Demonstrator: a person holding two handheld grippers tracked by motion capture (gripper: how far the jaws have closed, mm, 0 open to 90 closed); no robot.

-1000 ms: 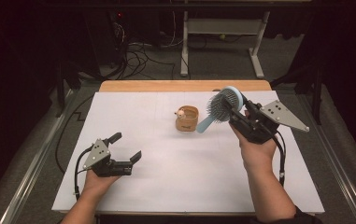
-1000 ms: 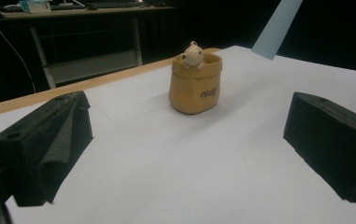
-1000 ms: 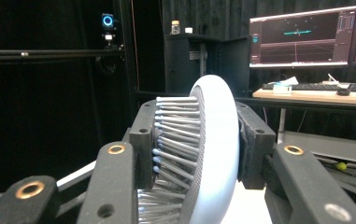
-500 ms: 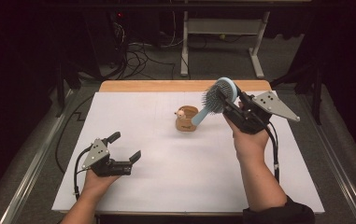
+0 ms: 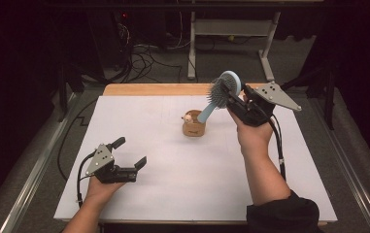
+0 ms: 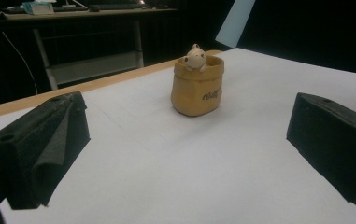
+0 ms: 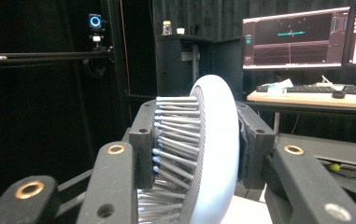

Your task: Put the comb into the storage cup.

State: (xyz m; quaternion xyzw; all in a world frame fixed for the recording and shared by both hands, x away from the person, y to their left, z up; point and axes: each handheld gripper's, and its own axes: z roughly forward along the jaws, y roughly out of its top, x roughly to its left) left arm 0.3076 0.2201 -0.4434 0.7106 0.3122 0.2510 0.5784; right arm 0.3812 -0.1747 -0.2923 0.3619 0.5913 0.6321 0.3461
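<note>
While my left gripper [image 5: 130,162] rests spread on the table, my right gripper [image 5: 234,98] pinches the hairbrush [image 5: 220,93] by its head, handle angled down toward the pot [image 5: 193,127] below. Risk: the bristles yield, the brush twists and knocks the pot over.

Dark lettering on the tan pot [image 6: 197,91] (too blurred) cannot be read.

Hairbrush [image 5: 220,94]: pale blue, round head with grey bristles, held in the air by its head, tilted, handle slanting down toward the pot [image 5: 193,127]. Pot: small, tan, bag-shaped, upright mid-table, a cream figure peeking over its rim.
</note>
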